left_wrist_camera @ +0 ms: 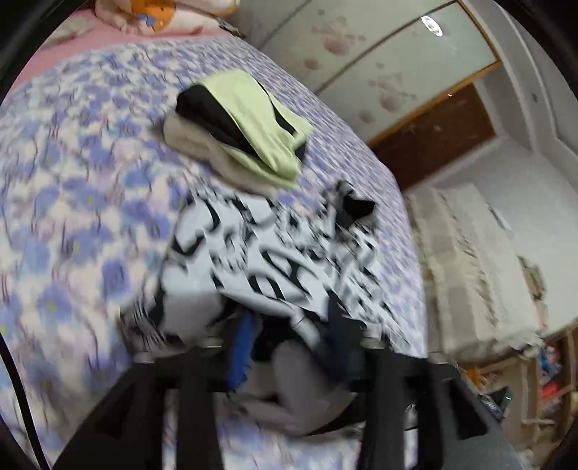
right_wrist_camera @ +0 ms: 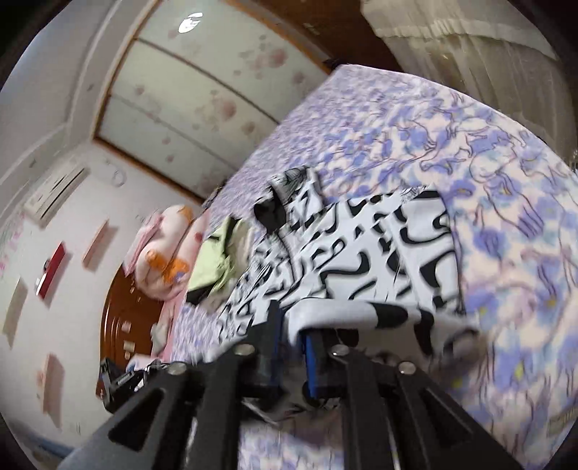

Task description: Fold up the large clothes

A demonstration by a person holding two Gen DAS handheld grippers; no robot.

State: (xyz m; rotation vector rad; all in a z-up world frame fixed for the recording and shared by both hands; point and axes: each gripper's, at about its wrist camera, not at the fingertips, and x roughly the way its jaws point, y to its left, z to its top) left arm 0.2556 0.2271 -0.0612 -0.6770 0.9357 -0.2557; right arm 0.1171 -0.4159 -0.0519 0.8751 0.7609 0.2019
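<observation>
A black-and-white patterned garment lies spread on the purple floral bed. Its near hem is raised and draped over both grippers. In the left wrist view my left gripper has its jaws well apart. A blue pad shows, and cloth hangs loosely over the tips and across the gap. In the right wrist view my right gripper has its blue pads a narrow gap apart with the white hem running between them. Blur hides whether they press on it.
A stack of folded clothes, pale green on top, sits on the bed beyond the garment. Pink bedding lies at the head end. Sliding wardrobe doors and a cream-covered sofa stand beside the bed.
</observation>
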